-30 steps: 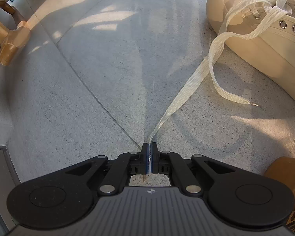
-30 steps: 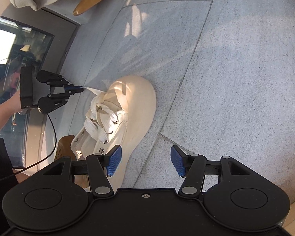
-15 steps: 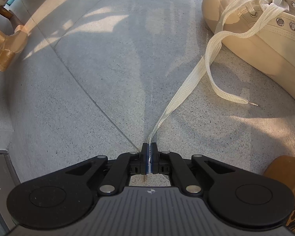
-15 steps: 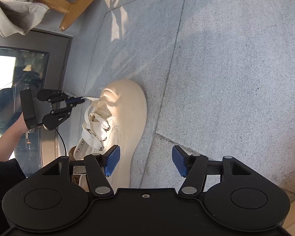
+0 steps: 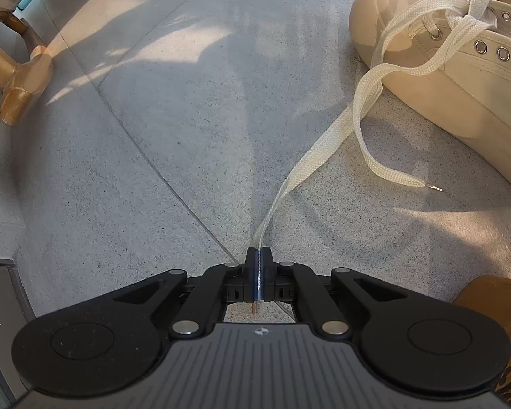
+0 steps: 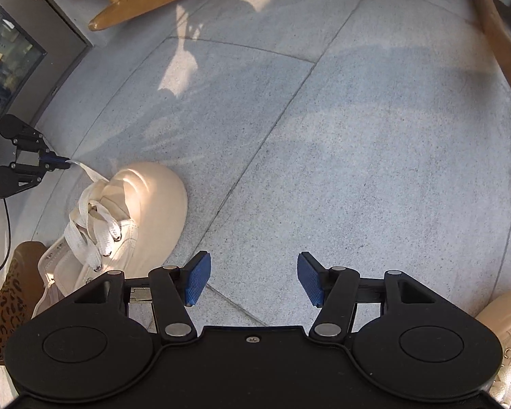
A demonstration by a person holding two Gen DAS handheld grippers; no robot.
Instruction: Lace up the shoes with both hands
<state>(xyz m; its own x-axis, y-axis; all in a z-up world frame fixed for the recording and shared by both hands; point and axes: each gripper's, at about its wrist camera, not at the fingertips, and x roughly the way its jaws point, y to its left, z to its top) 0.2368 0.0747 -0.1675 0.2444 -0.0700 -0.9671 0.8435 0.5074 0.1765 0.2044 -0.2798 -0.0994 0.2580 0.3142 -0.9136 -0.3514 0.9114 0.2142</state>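
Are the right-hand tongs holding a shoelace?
No, the right tongs stand open over bare floor with nothing between them; the lace is pinched in the left tongs.

Both wrist views look steeply down, sharing the cream shoe (image 5: pixel 460 78).

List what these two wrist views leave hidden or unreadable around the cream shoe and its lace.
- Left wrist view: the shoe is cut off by the right edge, so its heel and upper eyelets are unseen.
- Left wrist view: the lace vanishes between the pads of the left gripper, so the clamped length is hidden.
- Right wrist view: the right gripper body covers the shoe's rear.
- Right wrist view: the second shoe is cropped at the corner.
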